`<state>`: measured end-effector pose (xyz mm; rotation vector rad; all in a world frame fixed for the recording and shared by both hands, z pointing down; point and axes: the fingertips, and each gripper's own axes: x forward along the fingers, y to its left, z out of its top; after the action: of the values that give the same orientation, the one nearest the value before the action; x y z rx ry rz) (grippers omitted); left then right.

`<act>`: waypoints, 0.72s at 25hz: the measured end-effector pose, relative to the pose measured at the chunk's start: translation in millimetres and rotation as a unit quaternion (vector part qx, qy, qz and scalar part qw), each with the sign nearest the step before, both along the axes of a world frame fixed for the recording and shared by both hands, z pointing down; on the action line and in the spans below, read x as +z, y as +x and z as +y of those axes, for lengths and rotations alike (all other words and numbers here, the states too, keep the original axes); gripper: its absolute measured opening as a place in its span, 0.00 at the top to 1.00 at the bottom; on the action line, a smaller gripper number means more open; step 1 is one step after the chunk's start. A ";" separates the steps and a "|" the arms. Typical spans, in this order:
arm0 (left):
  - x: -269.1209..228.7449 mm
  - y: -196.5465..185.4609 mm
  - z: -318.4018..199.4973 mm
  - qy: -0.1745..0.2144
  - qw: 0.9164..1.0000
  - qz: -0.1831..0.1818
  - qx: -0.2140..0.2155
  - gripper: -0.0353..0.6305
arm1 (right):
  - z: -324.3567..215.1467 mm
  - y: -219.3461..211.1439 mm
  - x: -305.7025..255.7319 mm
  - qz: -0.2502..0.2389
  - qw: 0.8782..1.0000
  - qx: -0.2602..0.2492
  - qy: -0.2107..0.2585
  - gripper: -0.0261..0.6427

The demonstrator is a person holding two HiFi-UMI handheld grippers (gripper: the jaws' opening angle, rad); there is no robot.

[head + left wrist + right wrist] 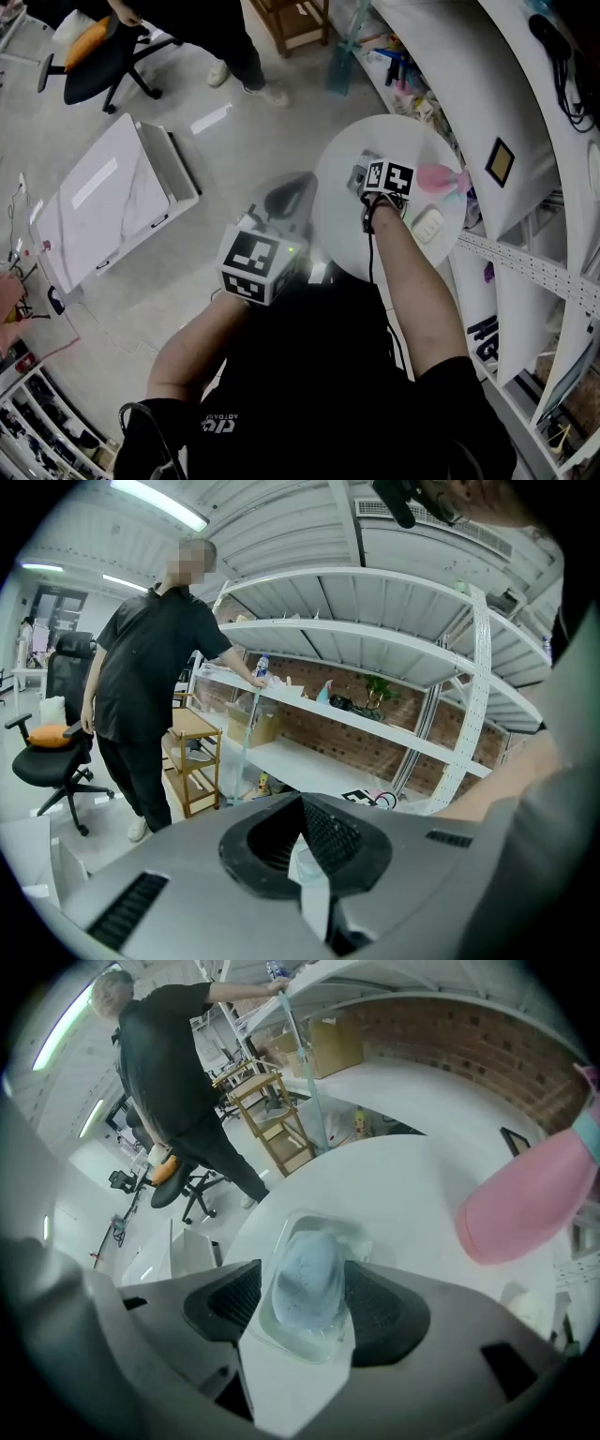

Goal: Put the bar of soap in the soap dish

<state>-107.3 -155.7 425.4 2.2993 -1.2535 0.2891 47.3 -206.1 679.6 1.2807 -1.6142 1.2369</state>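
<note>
Right gripper [305, 1309]: over the round white table [394, 1185]; jaws apart, one either side of the soap dish [311, 1346], clear of the soap.
Bar of soap [305, 1283]: pale blue, lying inside the dish.
Soap dish: clear plastic, resting on the table.
Left gripper [302, 846]: off the table, over the floor; jaws drawn close together, only a narrow slit between them.
Pink bottle [534, 1204]: on the table, near the dish, apart from it.

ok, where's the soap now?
Right gripper view: bar of soap lies in the clear soap dish on the round table, between the jaws of the right gripper.
</note>
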 end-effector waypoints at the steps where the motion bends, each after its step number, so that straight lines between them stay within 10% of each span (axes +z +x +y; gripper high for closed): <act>1: -0.3 -0.1 0.5 0.001 1.000 0.001 0.000 0.95 | -0.3 1.2 -1.4 0.005 1.000 -0.001 0.004 0.53; 5: -1.3 1.4 2.2 0.001 1.000 0.003 0.001 0.95 | 3.9 3.3 -2.2 0.001 1.000 0.000 0.003 0.55; 9: -3.0 2.6 4.1 0.003 1.000 0.004 0.003 0.95 | 7.7 7.6 -2.9 0.001 1.000 0.005 0.010 0.90; 18: -5.6 1.8 13.3 0.008 1.000 0.002 0.010 0.95 | 15.2 4.2 -0.2 -0.059 0.997 -0.012 0.039 0.94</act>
<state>-105.5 -142.4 419.8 2.3260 -1.2343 0.2831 51.4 -190.9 679.4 1.2533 -1.7721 1.2656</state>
